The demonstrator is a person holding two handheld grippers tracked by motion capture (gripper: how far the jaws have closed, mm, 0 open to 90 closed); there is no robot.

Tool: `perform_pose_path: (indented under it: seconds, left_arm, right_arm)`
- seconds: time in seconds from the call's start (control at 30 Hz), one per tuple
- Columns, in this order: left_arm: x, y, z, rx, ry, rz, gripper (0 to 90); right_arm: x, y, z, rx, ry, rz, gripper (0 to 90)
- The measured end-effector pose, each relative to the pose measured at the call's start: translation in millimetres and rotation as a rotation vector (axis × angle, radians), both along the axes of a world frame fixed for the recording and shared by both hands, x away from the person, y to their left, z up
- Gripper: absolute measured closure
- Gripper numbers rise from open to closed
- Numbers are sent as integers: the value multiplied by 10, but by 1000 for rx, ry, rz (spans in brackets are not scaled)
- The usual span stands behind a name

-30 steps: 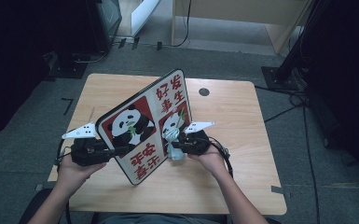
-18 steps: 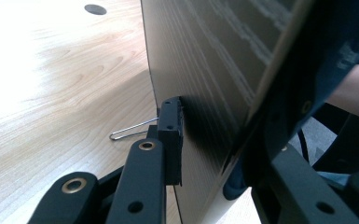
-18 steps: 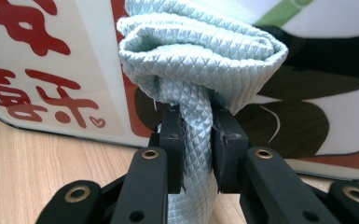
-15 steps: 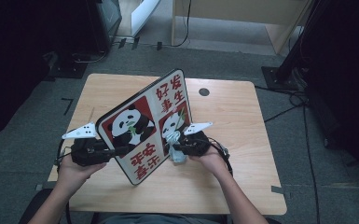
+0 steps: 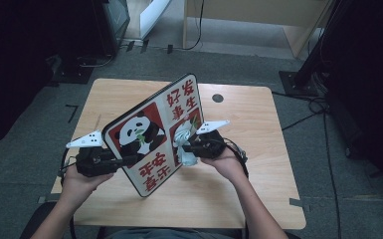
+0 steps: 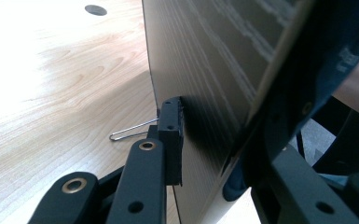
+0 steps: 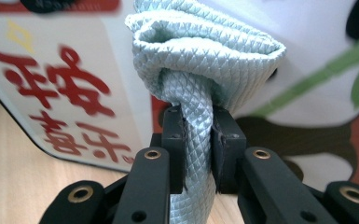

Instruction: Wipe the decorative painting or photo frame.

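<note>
The left gripper [image 5: 122, 160] is clamping the edge of the red-and-white panda-printed board [image 5: 151, 130], propping it tilted on the wooden tabletop [image 5: 258, 164], so the right gripper [image 5: 186, 147], pinching a pale-blue textured cloth [image 5: 183, 144], is wiping its face.

Glossy printed panda board [image 5: 151, 137], quilted pale-green cloth [image 7: 200, 70], matt black plastic jaws, smooth light-wood table [image 5: 258, 184]

A wooden table [image 5: 258, 164] fills the middle of the high view, with a dark round hole [image 5: 218, 98] near its top edge. A thin wire clip [image 6: 133, 131] lies on the wood at centre-left of the left gripper view. Grey carpet [image 5: 54, 104] surrounds the table, and black cables [image 5: 323, 124] trail at right.
</note>
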State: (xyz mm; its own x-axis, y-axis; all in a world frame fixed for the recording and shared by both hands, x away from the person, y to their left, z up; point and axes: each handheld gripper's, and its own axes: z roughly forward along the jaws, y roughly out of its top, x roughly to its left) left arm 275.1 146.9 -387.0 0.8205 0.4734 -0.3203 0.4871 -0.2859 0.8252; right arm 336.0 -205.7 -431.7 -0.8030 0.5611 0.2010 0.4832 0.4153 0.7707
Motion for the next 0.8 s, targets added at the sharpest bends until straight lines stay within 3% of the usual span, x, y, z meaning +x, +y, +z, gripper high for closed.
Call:
perform_pose_path:
  seconds: [0.57, 0.8]
  left_arm:
    - [-10, -9, 8, 14, -9, 14, 735]
    - [-13, -11, 9, 14, -7, 17, 738]
  right_arm:
    - [-66, 242, 904, 65, -98, 58, 782]
    - [-72, 365, 1163, 85, -145, 107, 781]
